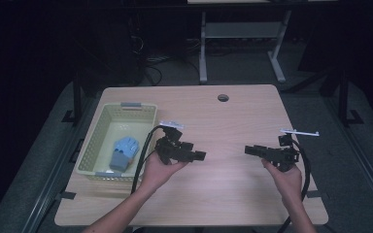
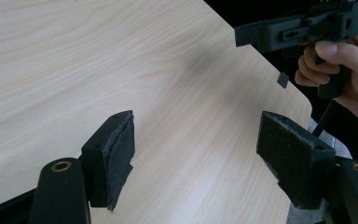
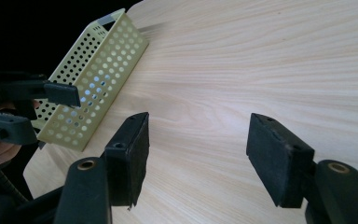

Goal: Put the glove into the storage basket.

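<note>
A pale green perforated basket (image 1: pixel 93 145) stands on the left part of the wooden table (image 1: pixel 233 194), with a light blue object (image 1: pixel 124 151) lying inside it. My left gripper (image 1: pixel 201 156), held in a hand just right of the basket, points right toward the table's middle. Its jaws stand open over bare wood (image 2: pixel 196 126), nothing between the pads (image 2: pixel 119 149). My right gripper (image 1: pixel 248 149) faces it from the right side, apart from it. It is open too (image 3: pixel 198 126), with only tabletop between its pads (image 3: pixel 279 154). The basket's side wall (image 3: pixel 98 74) lies ahead of it at the left.
A round cable hole (image 1: pixel 223 97) sits near the table's far edge. Behind the table stands a white desk frame (image 1: pixel 203 48) on a dark floor with cables. The table's rounded near-right corner (image 2: pixel 303 105) lies below the right hand (image 2: pixel 349 60).
</note>
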`<action>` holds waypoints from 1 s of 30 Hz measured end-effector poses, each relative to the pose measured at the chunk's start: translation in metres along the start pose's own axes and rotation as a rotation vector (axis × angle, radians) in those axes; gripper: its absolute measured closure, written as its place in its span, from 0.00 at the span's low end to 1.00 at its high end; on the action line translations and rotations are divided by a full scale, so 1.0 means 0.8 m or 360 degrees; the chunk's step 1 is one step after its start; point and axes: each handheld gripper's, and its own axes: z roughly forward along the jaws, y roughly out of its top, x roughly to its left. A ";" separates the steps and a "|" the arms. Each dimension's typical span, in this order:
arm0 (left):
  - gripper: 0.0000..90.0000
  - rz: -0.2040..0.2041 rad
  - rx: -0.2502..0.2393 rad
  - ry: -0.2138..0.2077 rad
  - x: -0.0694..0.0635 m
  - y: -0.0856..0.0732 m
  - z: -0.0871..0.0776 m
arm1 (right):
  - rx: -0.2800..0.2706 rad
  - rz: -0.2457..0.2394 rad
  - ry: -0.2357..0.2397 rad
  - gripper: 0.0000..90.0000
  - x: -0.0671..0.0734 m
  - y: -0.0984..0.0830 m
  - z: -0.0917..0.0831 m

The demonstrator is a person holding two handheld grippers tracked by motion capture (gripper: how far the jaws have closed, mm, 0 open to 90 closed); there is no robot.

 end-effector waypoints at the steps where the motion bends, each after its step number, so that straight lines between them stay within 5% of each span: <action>1: 0.31 -0.0001 0.0001 0.0001 0.000 -0.001 0.002 | -0.0003 0.0004 0.0002 0.43 -0.002 -0.001 -0.001; 30: 0.29 0.0043 0.0065 -0.0074 -0.008 -0.046 0.036 | -0.0007 0.0084 -0.0020 0.41 -0.046 -0.049 -0.024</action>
